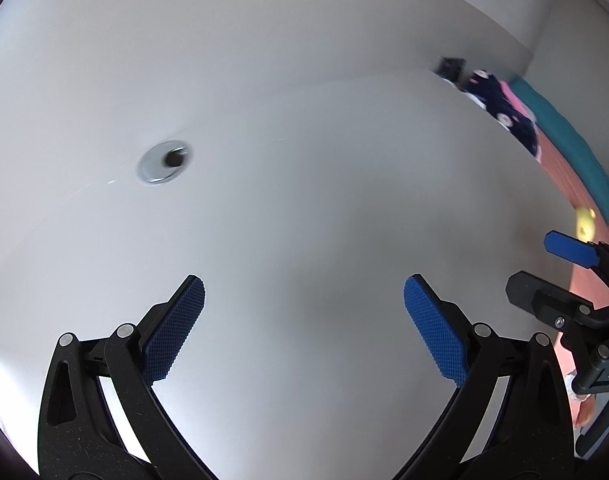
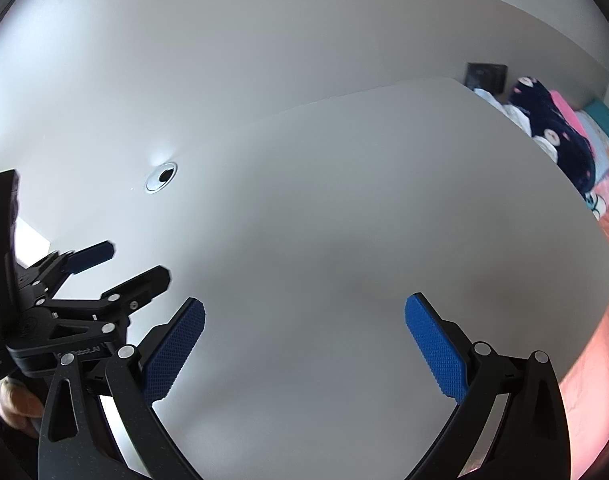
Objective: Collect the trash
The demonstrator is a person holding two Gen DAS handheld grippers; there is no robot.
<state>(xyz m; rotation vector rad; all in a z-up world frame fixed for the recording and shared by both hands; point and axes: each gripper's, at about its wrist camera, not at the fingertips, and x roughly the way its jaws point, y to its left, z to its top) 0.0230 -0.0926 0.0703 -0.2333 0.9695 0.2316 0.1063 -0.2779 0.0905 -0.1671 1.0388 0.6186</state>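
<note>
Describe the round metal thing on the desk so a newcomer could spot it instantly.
Start at the white desk that fills both views. Toward its far left sits a round silver grommet with a dark hole, the only fitting in that plain surface.

The right gripper (image 2: 304, 344) hung with jaws wide apart above a white bench (image 2: 344, 220); the left gripper (image 2: 132, 264) sat beside it.

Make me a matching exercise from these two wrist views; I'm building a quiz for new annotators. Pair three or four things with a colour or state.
Things:
1. left gripper
2. cable grommet
3. table
4. dark patterned fabric

Descriptions:
A. white, bare surface
B. open, holding nothing
C. navy with pale spots, beyond the table's far right edge
D. silver ring around a dark hole

Pairs: 1-B, 2-D, 3-A, 4-C
</note>
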